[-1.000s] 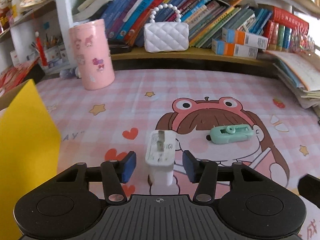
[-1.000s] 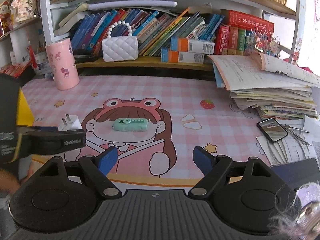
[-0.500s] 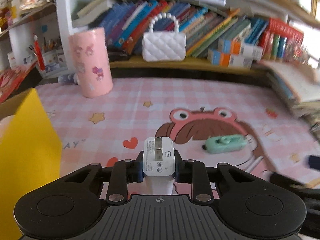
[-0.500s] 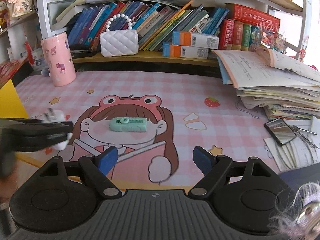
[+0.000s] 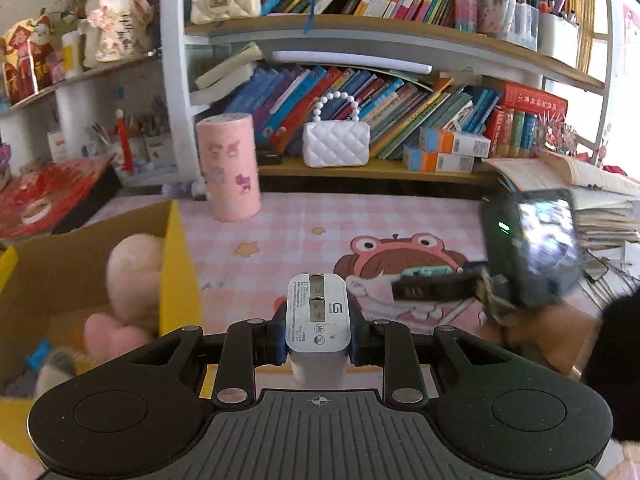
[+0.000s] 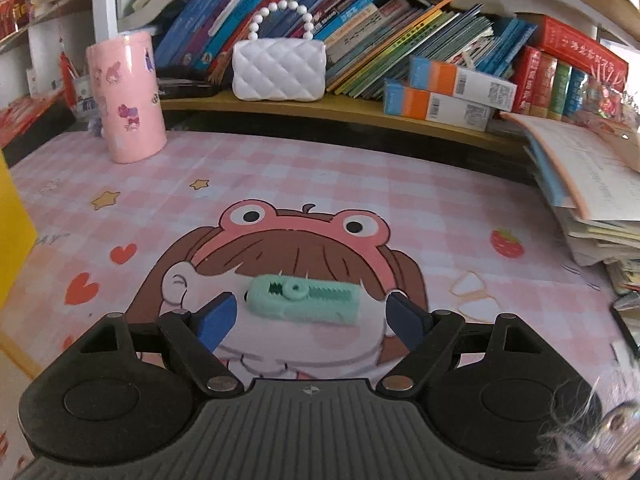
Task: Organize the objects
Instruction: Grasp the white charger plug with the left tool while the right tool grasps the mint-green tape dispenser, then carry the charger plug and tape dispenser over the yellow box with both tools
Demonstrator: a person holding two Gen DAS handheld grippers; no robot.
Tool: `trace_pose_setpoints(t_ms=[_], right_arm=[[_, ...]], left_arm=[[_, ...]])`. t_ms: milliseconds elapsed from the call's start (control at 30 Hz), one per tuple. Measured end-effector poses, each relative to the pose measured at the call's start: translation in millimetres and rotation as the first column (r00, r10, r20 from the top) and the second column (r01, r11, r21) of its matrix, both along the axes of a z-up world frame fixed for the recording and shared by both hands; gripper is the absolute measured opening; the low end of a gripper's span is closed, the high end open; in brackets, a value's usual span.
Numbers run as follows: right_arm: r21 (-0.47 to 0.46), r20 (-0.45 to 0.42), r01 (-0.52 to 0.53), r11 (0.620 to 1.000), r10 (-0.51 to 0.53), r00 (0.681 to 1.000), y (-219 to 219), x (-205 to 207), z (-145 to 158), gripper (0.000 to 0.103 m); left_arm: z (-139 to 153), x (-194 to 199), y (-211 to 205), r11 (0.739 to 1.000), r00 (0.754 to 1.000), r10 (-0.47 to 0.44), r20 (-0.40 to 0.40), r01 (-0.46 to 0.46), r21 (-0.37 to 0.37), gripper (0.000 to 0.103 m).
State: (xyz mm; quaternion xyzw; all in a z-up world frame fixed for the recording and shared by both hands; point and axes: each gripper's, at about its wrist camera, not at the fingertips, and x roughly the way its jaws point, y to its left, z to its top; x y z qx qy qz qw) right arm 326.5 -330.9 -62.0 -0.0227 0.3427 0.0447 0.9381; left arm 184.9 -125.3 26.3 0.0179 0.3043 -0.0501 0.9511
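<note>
Lifted off the table since a second ago, the white charger (image 5: 317,316) is riding clamped in the left gripper (image 5: 316,336) toward the yellow box (image 5: 176,280), while the right gripper (image 6: 308,316), jaws wide, is straddling the green tape dispenser (image 6: 306,299).

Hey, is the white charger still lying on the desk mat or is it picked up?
Picked up. The white charger is clamped between the left gripper pads, prongs folded flat, raised off the pink mat beside the yellow box.

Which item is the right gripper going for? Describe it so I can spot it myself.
On the pink checked desk mat, find the cartoon girl in the frog hat. Lying across her face, between the open right gripper's fingers, is the mint-green correction tape. It is the only loose item there.
</note>
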Motion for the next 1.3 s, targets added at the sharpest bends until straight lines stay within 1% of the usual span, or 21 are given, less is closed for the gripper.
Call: trace_pose_setpoints(t_ms=[67, 133, 167, 300, 433, 667, 833, 933, 1000, 1067, 1167, 1300], right_arm=[[0.012, -0.012, 0.011, 1.000, -0.011, 1.000, 2.3, 9.1, -5.5, 0.080], [0.036, -0.030, 0.024, 0.999, -0.023, 0.999, 2.1, 14.7, -9.9, 0.073], [0.047, -0.022, 0.033, 0.998, -0.032, 0.999, 1.6, 14.7, -10.6, 0.067], [0.054, -0.013, 0.039, 0.998, -0.039, 0.999, 2.6, 10.4, -6.7, 0.067], [0.049, 0.021, 0.039, 0.998, -0.040, 0.999, 3.9, -8.4, 9.1, 0.067], [0.089, 0.026, 0.058, 0.994, -0.060, 0.998, 12.8, -74.6, 43.0, 0.067], [0.121, 0.030, 0.023, 0.992, -0.027, 0.999, 34.1, -137.2, 64.6, 0.067], [0.173, -0.005, 0.017, 0.985, -0.016, 1.000, 47.8, -169.1, 70.1, 0.067], [0.192, -0.035, 0.008, 0.981, -0.001, 0.999, 60.0, -190.4, 70.8, 0.067], [0.184, -0.054, -0.026, 0.983, 0.036, 0.998, 77.2, -210.9, 70.0, 0.067], [0.150, -0.067, -0.109, 0.983, 0.120, 0.991, 108.9, -238.2, 67.4, 0.067], [0.117, -0.040, -0.208, 0.971, 0.214, 0.976, 146.3, -262.4, 72.0, 0.067]], left_arm=[[0.6, -9.5, 2.9, 1.000, 1.000, 0.008, -0.009, -0.008, 0.001, 0.025], [0.3, -17.8, 4.7, 1.000, 1.000, 0.010, -0.017, -0.010, 0.002, 0.025], [-0.3, -22.2, 5.4, 1.000, 1.000, 0.009, -0.019, -0.009, 0.005, 0.025], [0.0, -32.3, 13.8, 1.000, 0.999, 0.028, -0.022, -0.028, -0.008, 0.025], [2.4, -39.5, 24.2, 0.999, 0.999, 0.044, -0.007, -0.044, -0.028, 0.025], [1.8, -59.9, 46.1, 0.994, 0.999, 0.032, -0.010, -0.033, -0.104, 0.025], [-4.2, -76.4, 67.3, 0.994, 0.998, 0.024, -0.049, -0.029, -0.101, 0.025], [-9.9, -92.0, 84.5, 0.993, 0.997, 0.031, -0.072, -0.039, -0.109, 0.025], [-11.1, -103.3, 97.4, 0.992, 0.996, 0.040, -0.079, -0.049, -0.114, 0.025], [-11.4, -113.8, 109.8, 0.991, 0.995, 0.053, -0.079, -0.063, -0.120, 0.025], [-12.2, -128.8, 129.2, 0.986, 0.993, 0.080, -0.088, -0.091, -0.141, 0.025], [-10.6, -149.6, 151.9, 0.982, 0.990, 0.107, -0.088, -0.119, -0.146, 0.025]])
